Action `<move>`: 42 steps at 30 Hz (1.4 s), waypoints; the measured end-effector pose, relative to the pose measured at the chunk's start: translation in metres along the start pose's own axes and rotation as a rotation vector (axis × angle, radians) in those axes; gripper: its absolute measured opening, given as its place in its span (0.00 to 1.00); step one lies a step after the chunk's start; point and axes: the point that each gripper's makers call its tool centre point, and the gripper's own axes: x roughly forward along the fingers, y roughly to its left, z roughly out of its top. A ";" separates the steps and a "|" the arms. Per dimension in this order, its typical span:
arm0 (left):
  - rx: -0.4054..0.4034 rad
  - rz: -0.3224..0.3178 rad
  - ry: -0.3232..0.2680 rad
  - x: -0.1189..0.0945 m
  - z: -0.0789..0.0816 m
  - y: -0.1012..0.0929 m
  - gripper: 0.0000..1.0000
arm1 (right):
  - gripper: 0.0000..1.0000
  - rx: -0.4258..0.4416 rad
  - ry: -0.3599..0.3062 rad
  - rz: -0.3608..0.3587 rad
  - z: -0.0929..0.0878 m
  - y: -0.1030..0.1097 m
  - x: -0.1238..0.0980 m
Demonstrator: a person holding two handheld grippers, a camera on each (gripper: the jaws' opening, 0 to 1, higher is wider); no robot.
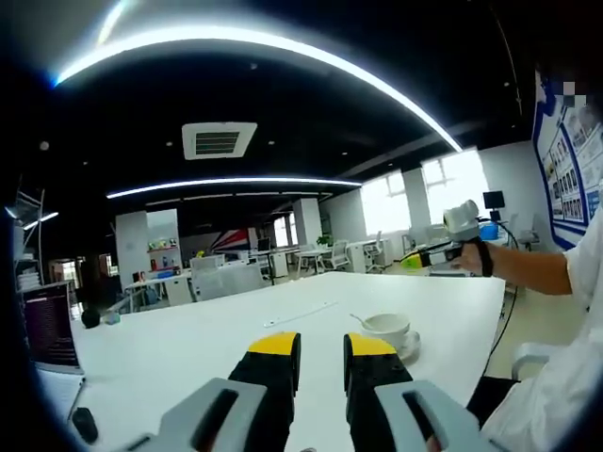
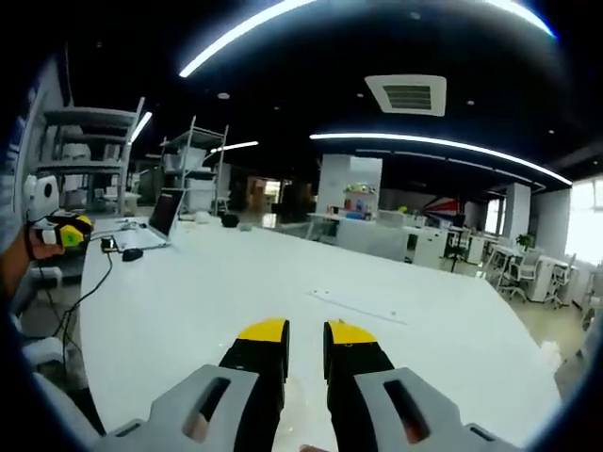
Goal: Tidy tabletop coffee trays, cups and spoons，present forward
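While both hover ready, left gripper (image 1: 320, 353) and right gripper (image 2: 305, 344) slightly parted, holding nothing; cup (image 1: 387, 329) near desk (image 1: 188, 348) edge.

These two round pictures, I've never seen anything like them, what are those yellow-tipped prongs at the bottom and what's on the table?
A person holds a pair of tongs in each hand, and a small camera rides on each, looking forward along its two prongs. One picture comes from the left tongs, the other from the right tongs. Both stand slightly open and hold nothing. They hover over a long white table in an office. In the left gripper view, a white cup sits on a saucer with a spoon at its rim. A laptop stands open at the far end in the right gripper view, with a dark mouse beside it.
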 end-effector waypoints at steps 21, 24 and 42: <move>-0.013 -0.002 -0.020 0.008 0.002 -0.005 0.20 | 0.16 0.035 -0.015 -0.094 -0.029 -0.058 -0.091; 0.005 0.015 -0.007 0.007 -0.004 -0.003 0.20 | 0.17 0.058 -0.028 -0.114 -0.036 -0.064 -0.103; 0.002 0.141 -0.008 -0.003 -0.046 0.010 0.20 | 0.17 0.145 -0.053 -0.248 -0.120 -0.091 -0.158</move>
